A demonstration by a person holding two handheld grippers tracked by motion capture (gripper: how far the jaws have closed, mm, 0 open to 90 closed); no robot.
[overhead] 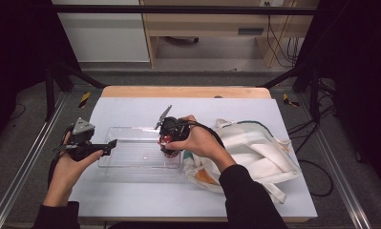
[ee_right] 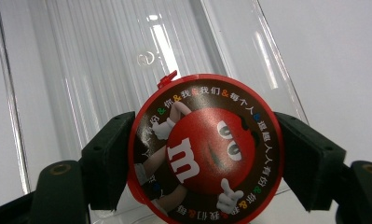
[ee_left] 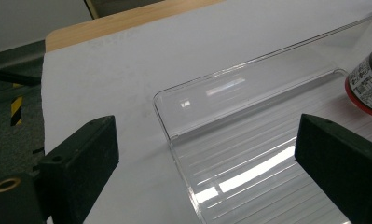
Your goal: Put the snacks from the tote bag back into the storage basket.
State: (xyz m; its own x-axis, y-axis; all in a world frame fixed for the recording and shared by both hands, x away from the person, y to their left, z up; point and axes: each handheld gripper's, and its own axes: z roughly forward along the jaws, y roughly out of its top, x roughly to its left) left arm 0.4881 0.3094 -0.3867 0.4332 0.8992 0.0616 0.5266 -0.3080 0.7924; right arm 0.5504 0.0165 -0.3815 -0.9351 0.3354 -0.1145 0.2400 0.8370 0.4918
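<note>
A round can with a red M&M's lid (ee_right: 200, 116) sits between the jaws of my right gripper (ee_right: 204, 158), which is shut on its sides. In the high view the can (overhead: 167, 144) hangs over the right end of a clear plastic tray (overhead: 131, 153), under my right gripper (overhead: 169, 138). My left gripper (overhead: 112, 143) rests at the tray's left end, open, with nothing between its jaws. In the left gripper view that gripper (ee_left: 207, 163) faces the tray's near corner (ee_left: 174, 126), and the can (ee_left: 368, 84) shows at the far right.
A cream cloth bag (overhead: 255, 152) with green and orange trim lies crumpled right of the tray. A white sheet (overhead: 131, 195) covers the table, with a wooden edge (overhead: 185, 91) along its far side. Dark frame posts stand beside the table.
</note>
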